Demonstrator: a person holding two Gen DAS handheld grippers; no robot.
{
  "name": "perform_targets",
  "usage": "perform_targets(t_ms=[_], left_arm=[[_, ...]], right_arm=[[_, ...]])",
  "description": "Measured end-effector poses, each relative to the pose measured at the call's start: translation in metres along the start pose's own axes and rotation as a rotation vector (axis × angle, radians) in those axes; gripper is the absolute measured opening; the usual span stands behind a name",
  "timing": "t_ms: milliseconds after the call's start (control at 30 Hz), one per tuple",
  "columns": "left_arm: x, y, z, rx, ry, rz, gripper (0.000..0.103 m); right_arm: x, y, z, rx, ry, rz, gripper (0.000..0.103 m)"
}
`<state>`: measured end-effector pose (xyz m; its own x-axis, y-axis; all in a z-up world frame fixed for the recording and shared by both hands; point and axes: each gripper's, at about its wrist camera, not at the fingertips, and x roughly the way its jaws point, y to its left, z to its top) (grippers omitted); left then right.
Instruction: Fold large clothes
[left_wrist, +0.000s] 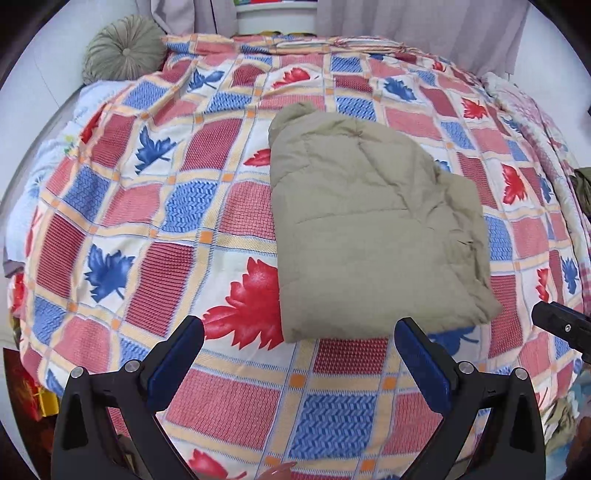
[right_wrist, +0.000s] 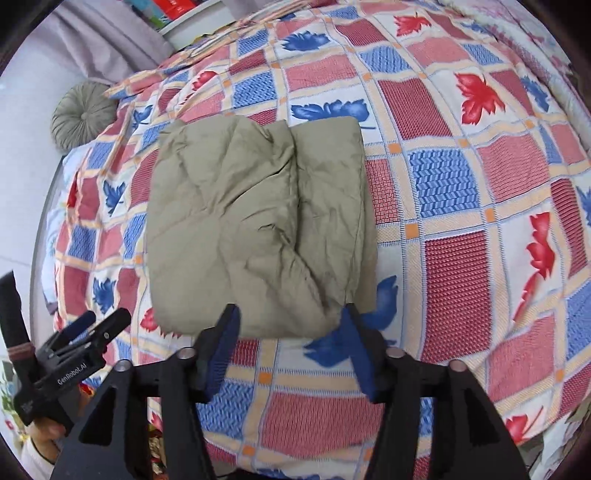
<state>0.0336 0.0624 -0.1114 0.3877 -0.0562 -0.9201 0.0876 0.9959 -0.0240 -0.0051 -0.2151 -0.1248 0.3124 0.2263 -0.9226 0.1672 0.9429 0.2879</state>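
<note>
Folded khaki garment (left_wrist: 373, 229) lies flat on the bed, on the checked leaf-print bedspread (left_wrist: 155, 206), roughly mid-bed and a bit toward the near edge. It is a padded, quilted piece folded into a rough rectangle; near edge neat, one side edge wrinkled and bunched.

Left tongs (left_wrist: 299, 339): pads apart, nothing between them, hanging above the bedspread just in front of the garment's near edge. Not touching the cloth.

Right tongs (right_wrist: 290, 325): pads apart, no cloth gripped. Tips sit over the garment's near edge; can't tell if they brush it. Pads look motion-blurred.

Each tongs shows in the other's view: the left one low at the left border of the right wrist view, a hand (right_wrist: 44, 435) under it.

No containers in view.

Room: bedspread is bare on all sides of the garment, widest stretch toward the right edge of the bed. Round green cushion (left_wrist: 123, 50) sits at the far left corner by the wall. Curtain (left_wrist: 424, 26) hangs behind the far edge. More bedding (left_wrist: 532, 122) is piled along the far right edge.
</note>
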Motion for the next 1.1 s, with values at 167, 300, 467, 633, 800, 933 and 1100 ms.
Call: perform_targets(t_ms=[167, 300, 467, 633, 800, 933, 1100], left_arm=[[-0.05, 0.002, -0.012, -0.006, -0.032, -0.016, 0.103], [-0.082, 0.003, -0.018, 0.009, -0.06, -0.012, 0.103], [-0.114, 0.002, -0.027, 0.011, -0.081, -0.022, 0.103], [-0.135, 0.001, -0.035, -0.005, -0.102, 0.0, 0.103], [-0.148, 0.004, -0.039, -0.025, -0.115, 0.013, 0.103], [-0.153, 0.006, -0.038, -0.04, -0.124, 0.027, 0.103], [-0.155, 0.008, -0.037, -0.052, -0.128, 0.032, 0.103]], right_arm=[[-0.048, 0.018, -0.017, -0.028, -0.048, -0.03, 0.081], [-0.08, 0.03, -0.026, -0.048, -0.104, -0.083, 0.082], [-0.109, 0.044, -0.035, -0.073, -0.169, -0.102, 0.103], [-0.129, 0.061, -0.045, -0.104, -0.203, -0.119, 0.103], [-0.141, 0.072, -0.054, -0.12, -0.213, -0.168, 0.103], [-0.147, 0.077, -0.056, -0.132, -0.229, -0.184, 0.103], [-0.149, 0.078, -0.057, -0.133, -0.234, -0.187, 0.103]])
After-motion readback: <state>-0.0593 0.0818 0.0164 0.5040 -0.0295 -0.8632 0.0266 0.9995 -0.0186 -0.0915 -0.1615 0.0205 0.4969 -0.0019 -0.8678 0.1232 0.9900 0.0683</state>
